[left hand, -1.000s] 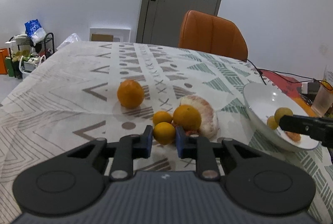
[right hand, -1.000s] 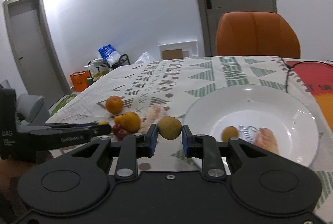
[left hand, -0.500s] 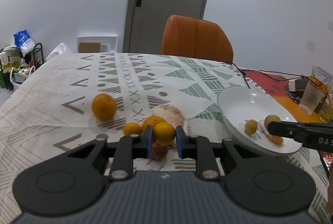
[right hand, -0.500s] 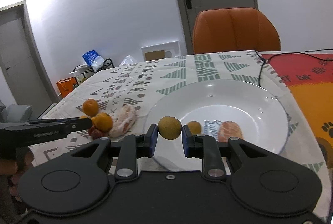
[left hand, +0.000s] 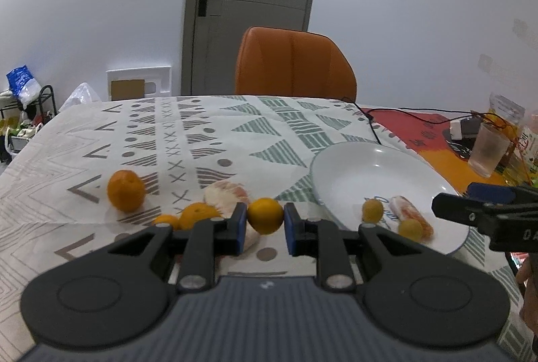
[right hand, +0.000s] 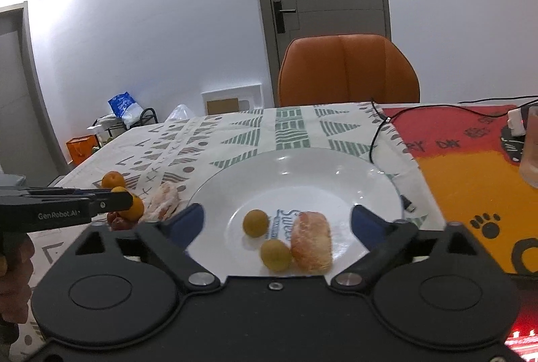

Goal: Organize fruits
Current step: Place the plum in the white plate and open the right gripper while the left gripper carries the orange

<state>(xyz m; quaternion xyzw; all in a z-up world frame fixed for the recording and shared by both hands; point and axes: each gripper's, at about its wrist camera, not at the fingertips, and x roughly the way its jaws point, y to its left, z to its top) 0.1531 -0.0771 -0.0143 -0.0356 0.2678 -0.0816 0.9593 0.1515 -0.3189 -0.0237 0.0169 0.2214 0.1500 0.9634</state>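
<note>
My left gripper (left hand: 265, 222) is shut on a small orange (left hand: 265, 215) and holds it above the patterned tablecloth, left of the white plate (left hand: 349, 167). My right gripper (right hand: 277, 219) is open and empty over the plate (right hand: 302, 170). The plate holds two small yellow-green fruits (right hand: 256, 222) (right hand: 276, 254) and a peeled citrus piece (right hand: 312, 240). On the cloth lie a large orange (left hand: 126, 190), two more oranges (left hand: 198, 215) (left hand: 165, 221), a peeled pomelo segment (left hand: 227, 193) and a small red fruit (right hand: 116, 222). The left gripper also shows in the right wrist view (right hand: 129, 202).
An orange chair (left hand: 294, 62) stands behind the table. A black cable (right hand: 378, 140) runs beside the plate over a red-and-orange mat (right hand: 470, 173). A plastic cup (left hand: 487, 150) and a charger stand at the far right.
My right gripper opened and let the yellow-green fruit drop onto the plate. My left gripper lifted the small orange off the cloth and moved it right, toward the plate.
</note>
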